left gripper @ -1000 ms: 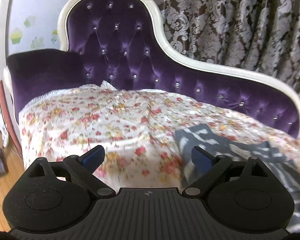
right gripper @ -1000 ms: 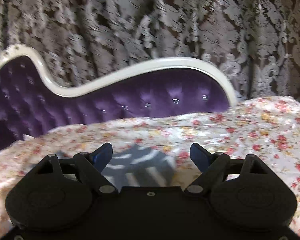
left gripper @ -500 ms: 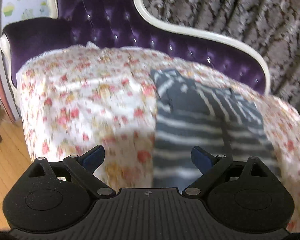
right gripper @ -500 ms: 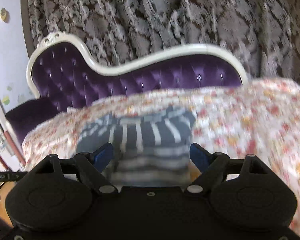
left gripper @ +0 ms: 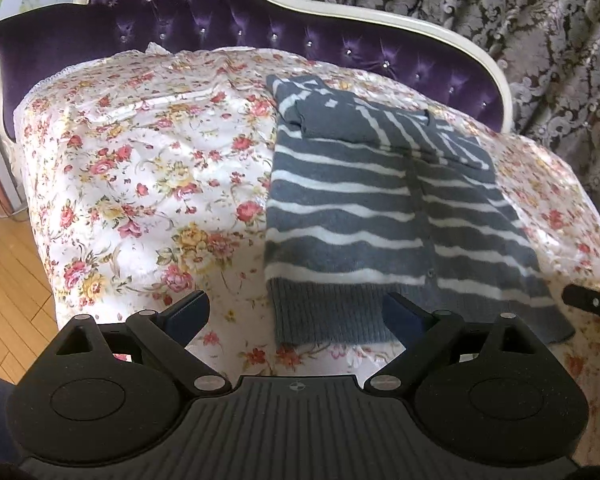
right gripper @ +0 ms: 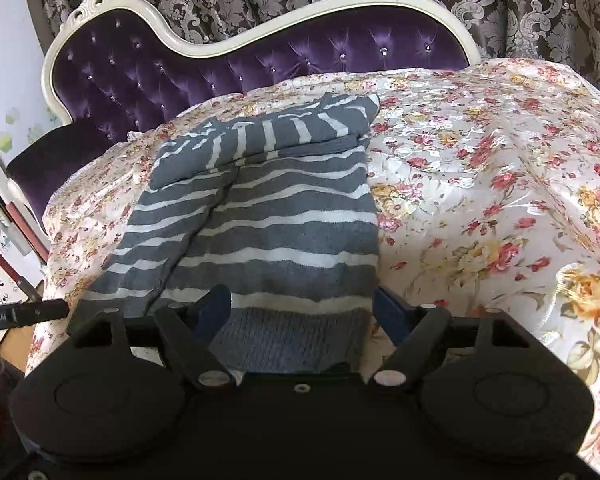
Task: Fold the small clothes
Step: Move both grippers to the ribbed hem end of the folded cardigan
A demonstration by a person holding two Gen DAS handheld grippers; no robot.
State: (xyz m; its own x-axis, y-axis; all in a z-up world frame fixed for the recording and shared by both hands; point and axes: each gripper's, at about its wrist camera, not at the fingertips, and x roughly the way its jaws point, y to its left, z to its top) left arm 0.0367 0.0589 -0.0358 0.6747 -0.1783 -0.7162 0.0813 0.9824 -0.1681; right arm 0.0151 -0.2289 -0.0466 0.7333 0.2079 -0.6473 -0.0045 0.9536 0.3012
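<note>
- Purple tufted sofa [left gripper: 188,36] with a cream frame, dark patterned curtain [right gripper: 500,4] behind it, wood floor [left gripper: 8,280] at the sofa's left end.
- Floral sheet [left gripper: 148,168] covers the sofa seat.
- Grey sweater [left gripper: 352,204] with white stripes lies flat on the sheet, sleeves folded across its upper part near the sofa back, ribbed hem at the front edge of the seat.
- Left gripper [left gripper: 296,316]: released, jaws wide, nothing between the pads. It hovers at the sweater's hem, left corner; one finger over the bare sheet, the other over the ribbing.
- Right gripper [right gripper: 302,306]: jaws have just been closing a little but are not clamped. The sweater's hem, right corner, sits between the fingers; pads not pressing it.
</note>
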